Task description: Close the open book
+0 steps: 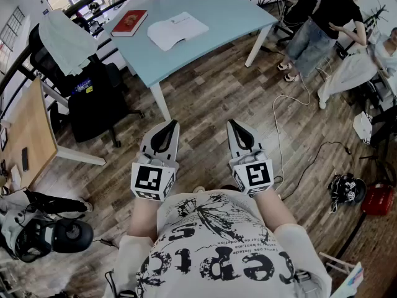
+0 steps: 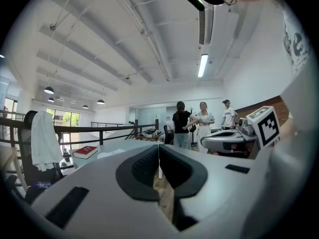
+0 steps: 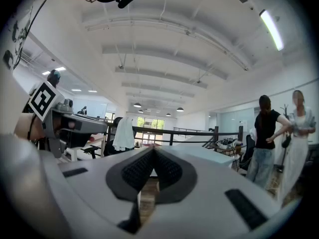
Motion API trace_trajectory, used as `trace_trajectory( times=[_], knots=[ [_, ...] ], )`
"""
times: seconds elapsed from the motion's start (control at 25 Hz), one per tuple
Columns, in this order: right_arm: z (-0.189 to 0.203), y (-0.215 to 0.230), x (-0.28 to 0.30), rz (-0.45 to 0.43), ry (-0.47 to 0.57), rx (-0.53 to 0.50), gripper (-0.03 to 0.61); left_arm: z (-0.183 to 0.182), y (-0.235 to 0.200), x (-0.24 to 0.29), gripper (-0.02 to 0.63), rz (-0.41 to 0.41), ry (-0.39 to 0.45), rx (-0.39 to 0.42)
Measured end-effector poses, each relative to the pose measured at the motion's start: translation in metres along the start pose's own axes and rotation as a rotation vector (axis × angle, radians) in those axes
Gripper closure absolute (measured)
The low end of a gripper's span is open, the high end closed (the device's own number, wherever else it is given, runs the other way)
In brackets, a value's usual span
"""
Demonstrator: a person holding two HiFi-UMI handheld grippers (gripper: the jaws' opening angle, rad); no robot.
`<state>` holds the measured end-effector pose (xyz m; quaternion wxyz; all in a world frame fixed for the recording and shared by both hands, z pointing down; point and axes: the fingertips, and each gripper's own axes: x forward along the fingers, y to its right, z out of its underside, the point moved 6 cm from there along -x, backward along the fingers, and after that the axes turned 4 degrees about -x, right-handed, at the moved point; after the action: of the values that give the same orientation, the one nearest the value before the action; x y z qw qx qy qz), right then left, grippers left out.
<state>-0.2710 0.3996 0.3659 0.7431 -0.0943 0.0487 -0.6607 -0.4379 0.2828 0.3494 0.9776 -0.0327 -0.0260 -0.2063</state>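
Approach stage: grey left gripper and grey right gripper level by the torso, jaws pressed together, empty. Open white paper book well ahead on pale blue table. Next: walk closer, lift one half over

The table is showing pale blue, the closed book red, the open book white. The floor is showing brown wood grain. The left gripper and right gripper are showing pale grey, their 2 cubes black-and-white squares.
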Motion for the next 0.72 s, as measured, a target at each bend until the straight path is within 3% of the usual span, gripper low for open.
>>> trace_trajectory(
  times=[0.48, 0.72],
  knots=[
    [-0.003, -0.007, 0.007, -0.032, 0.025, 0.040, 0.568, 0.006, -0.009, 0.001, 0.594, -0.007, -0.018, -0.013],
    [0.003, -0.001, 0.005, -0.007, 0.018, 0.057, 0.568, 0.015, -0.007, 0.010, 0.594, 0.000, -0.051, -0.038]
  ],
)
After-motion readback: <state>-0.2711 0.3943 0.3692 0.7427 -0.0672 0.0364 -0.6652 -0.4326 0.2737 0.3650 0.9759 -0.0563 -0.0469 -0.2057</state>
